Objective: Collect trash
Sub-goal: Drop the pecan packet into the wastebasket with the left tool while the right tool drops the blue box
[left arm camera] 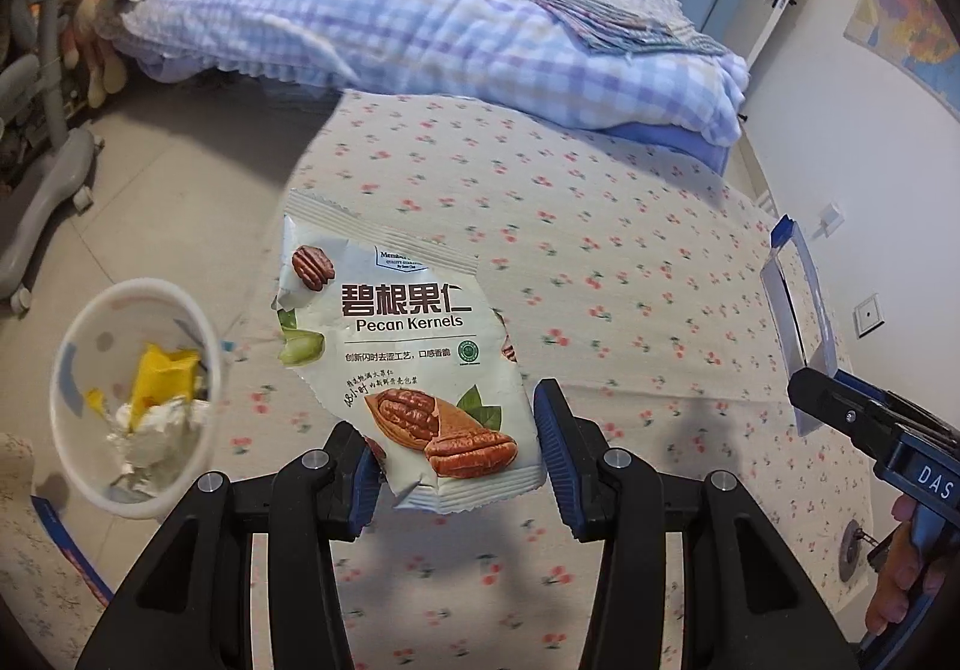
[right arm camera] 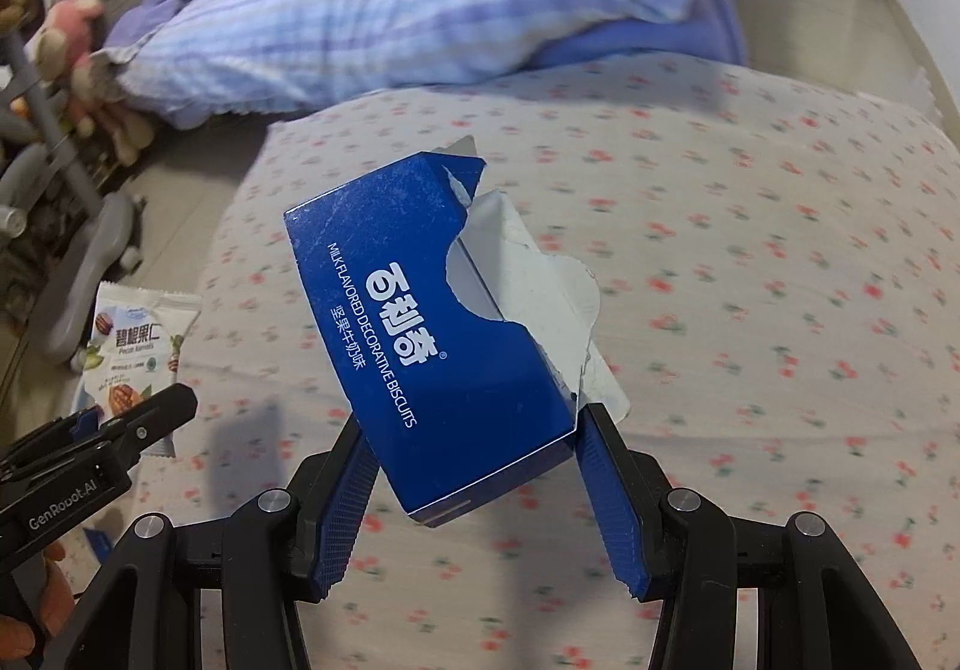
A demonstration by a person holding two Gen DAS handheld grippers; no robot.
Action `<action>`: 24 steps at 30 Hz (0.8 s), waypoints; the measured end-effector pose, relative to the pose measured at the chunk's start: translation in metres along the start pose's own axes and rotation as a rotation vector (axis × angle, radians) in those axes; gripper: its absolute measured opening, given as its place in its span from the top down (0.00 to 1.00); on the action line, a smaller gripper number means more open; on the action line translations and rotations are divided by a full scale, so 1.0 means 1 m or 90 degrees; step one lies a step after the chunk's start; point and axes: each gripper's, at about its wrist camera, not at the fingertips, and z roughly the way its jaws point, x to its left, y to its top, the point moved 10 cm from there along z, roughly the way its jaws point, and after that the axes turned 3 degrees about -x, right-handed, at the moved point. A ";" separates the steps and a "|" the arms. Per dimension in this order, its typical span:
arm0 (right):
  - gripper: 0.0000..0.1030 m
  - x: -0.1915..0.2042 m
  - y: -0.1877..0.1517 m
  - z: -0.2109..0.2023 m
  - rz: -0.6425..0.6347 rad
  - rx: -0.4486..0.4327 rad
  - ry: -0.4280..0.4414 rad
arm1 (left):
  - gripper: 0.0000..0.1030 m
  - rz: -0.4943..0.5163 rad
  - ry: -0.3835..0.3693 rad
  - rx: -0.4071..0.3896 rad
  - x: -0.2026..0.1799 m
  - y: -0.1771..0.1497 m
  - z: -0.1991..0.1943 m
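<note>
Left gripper (left arm camera: 456, 448) pinches a pecan wrapper (left arm camera: 414, 358); right gripper (right arm camera: 480, 466) clamps a torn blue biscuit box (right arm camera: 420, 346). Release each squarely above the white bin (left arm camera: 135, 394).

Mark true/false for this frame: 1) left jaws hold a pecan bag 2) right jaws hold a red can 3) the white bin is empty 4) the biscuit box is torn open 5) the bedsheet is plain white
1) Left gripper holds a pecan bag. True.
2) Right gripper holds a red can. False: it holds a blue biscuit box.
3) The white bin is empty. False: a yellow wrapper and crumpled white paper lie in it.
4) The biscuit box is torn open. True: its end is ripped, showing the grey inside.
5) The bedsheet is plain white. False: it has a small red floral print.
</note>
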 end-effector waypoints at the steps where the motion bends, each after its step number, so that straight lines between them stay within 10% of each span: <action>1: 0.44 0.009 0.000 0.003 -0.008 0.001 0.003 | 0.52 -0.007 0.002 -0.003 0.009 0.000 -0.003; 24: 0.44 0.151 -0.012 0.070 -0.114 0.049 0.057 | 0.52 -0.164 0.079 0.001 0.199 -0.019 -0.026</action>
